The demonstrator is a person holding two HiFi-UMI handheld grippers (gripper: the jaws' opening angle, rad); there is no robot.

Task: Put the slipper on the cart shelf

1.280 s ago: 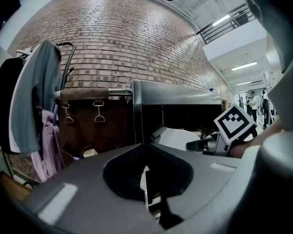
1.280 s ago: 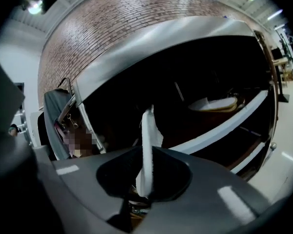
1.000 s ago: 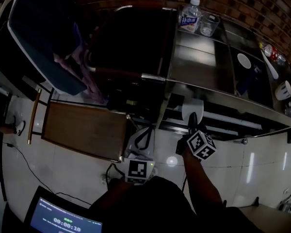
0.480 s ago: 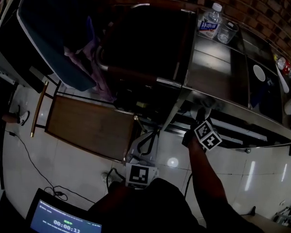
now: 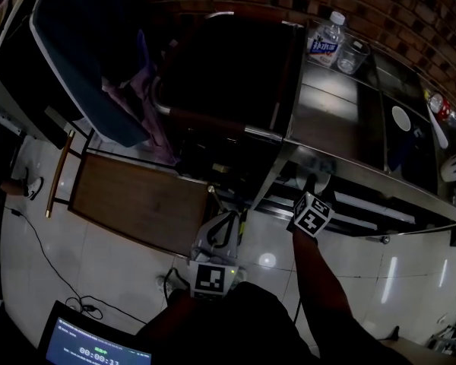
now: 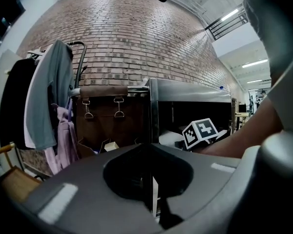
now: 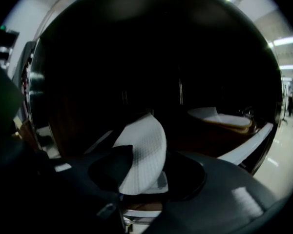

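A white slipper (image 7: pixel 144 155) stands tilted between the jaws of my right gripper (image 7: pixel 151 179), leaning on the left jaw. The jaws are opening and the right jaw stands apart from it. In the head view my right gripper (image 5: pixel 310 187) reaches under the steel cart top (image 5: pixel 327 120) to the lower shelf (image 5: pixel 365 204), with the slipper (image 5: pixel 313 178) at its tip. Another white slipper (image 7: pixel 219 117) lies further in on the shelf. My left gripper (image 5: pixel 220 230) hangs low by the cart's corner; in its own view the left gripper (image 6: pixel 150 179) is shut on nothing.
A water bottle (image 5: pixel 324 40) and a glass (image 5: pixel 351 55) stand on the cart top, dishes (image 5: pixel 401 118) to the right. A wooden table (image 5: pixel 137 200) sits left of the cart. Clothes (image 5: pixel 83 59) hang on a rack behind it. A laptop (image 5: pixel 91 348) and cables lie on the floor.
My right gripper has stayed at the cart's lower shelf with the slipper, nudging slightly further under the top. The left gripper has barely moved.
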